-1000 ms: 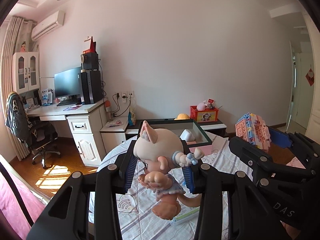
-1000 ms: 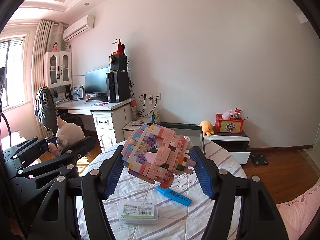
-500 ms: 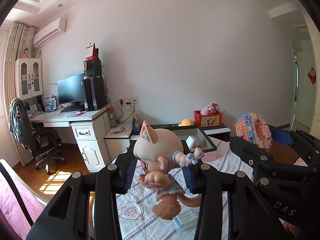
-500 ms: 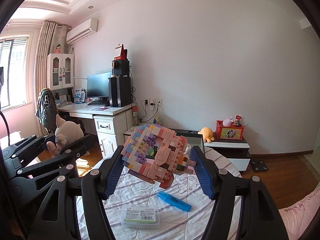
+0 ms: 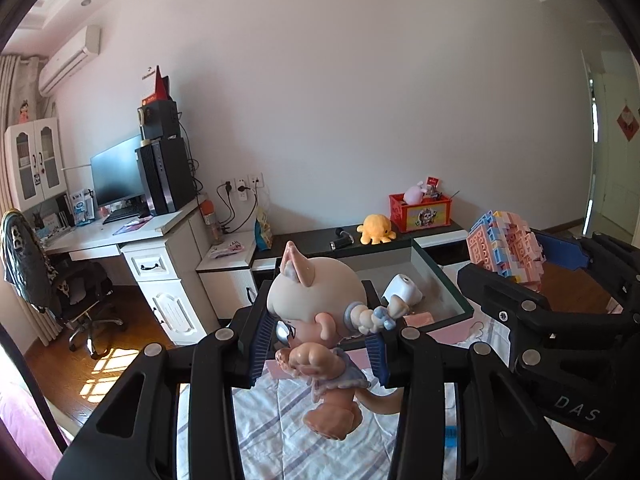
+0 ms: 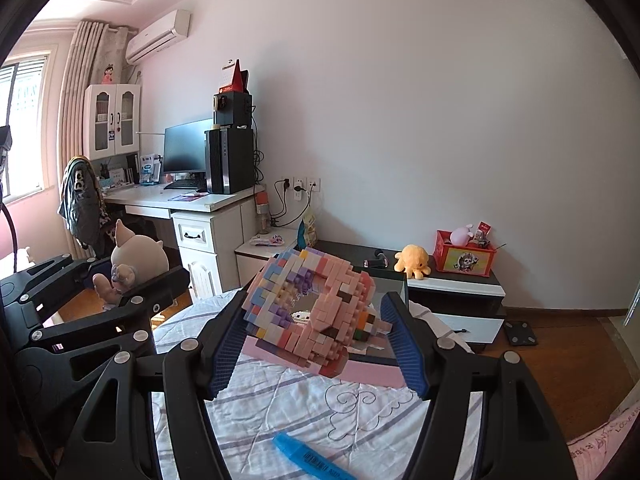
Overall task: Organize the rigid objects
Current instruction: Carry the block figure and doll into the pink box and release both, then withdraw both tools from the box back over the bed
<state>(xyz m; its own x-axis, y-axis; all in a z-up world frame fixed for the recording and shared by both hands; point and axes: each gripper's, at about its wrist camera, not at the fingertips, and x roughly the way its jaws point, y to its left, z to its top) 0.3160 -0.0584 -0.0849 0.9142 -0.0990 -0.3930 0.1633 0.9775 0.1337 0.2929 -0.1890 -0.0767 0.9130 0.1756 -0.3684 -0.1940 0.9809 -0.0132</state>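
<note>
My left gripper (image 5: 318,350) is shut on a cream big-headed doll figure (image 5: 320,304), held in the air above the bed's striped sheet (image 5: 272,432). My right gripper (image 6: 316,340) is shut on a pastel brick-built model (image 6: 316,312), also held in the air. Ahead of both lies an open dark-rimmed box (image 5: 444,276) with a pink base, holding a small white object (image 5: 402,288). The right gripper with the brick model (image 5: 506,250) shows at the right of the left wrist view. The left gripper with the doll (image 6: 134,262) shows at the left of the right wrist view.
A blue highlighter pen (image 6: 312,458) lies on the sheet below the right gripper. Beyond the bed stand a low black-and-white cabinet (image 6: 460,284) with a yellow octopus plush (image 6: 414,260) and a red toy box (image 6: 464,256), and a white desk (image 5: 132,236) with monitor.
Both grippers have moved forward over the bed toward the box with their toys. The white flat case has left the right wrist view, and the blue pen sits lower in it.
</note>
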